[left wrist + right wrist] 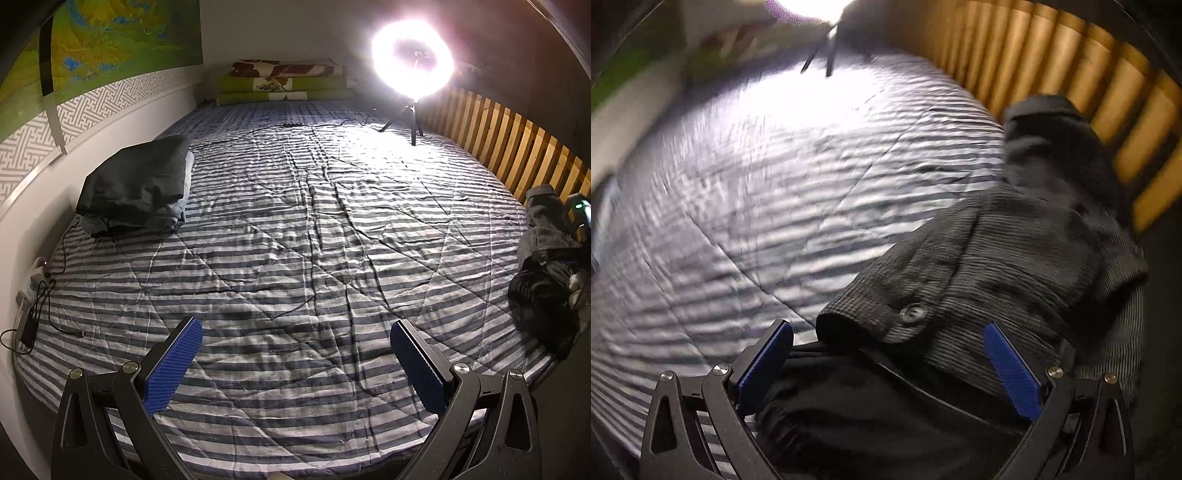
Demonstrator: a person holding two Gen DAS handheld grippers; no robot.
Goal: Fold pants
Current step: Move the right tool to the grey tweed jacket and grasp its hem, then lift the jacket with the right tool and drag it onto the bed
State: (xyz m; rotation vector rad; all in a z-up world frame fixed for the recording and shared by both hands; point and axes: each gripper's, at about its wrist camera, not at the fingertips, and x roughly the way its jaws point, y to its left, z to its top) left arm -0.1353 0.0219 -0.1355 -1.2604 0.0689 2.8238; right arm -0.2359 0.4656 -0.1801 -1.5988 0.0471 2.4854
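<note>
- Left gripper (295, 365) is hovering above the striped quilt (295, 229), its blue pads (173, 369) spread wide, nothing lying between them.
- Right gripper (886, 365) is hanging over a heap of unfolded clothes at the bed's right edge, jaws parted and gripping nothing; the right wrist view is smearing with blur.
- Grey corduroy pants (997, 258) are lying crumpled on top of that heap, waistband button (913, 313) facing up just ahead of the fingertips; in the left wrist view the same garment (546, 221) is sitting far right beside the wooden slat rail (498, 144).
- Black garment (886, 413) is lying under the corduroy, directly beneath the right jaws.
- Folded stack (136, 188), dark piece over a lighter blue one, is resting at the left side of the bed near the wall.
- Ring light (413, 59) on a small tripod is glaring at the far end, its cable running across the quilt.
- Folded blankets (284, 83) are sitting piled against the far wall.
- Charger and cords (33, 314) are trailing along the left edge.
</note>
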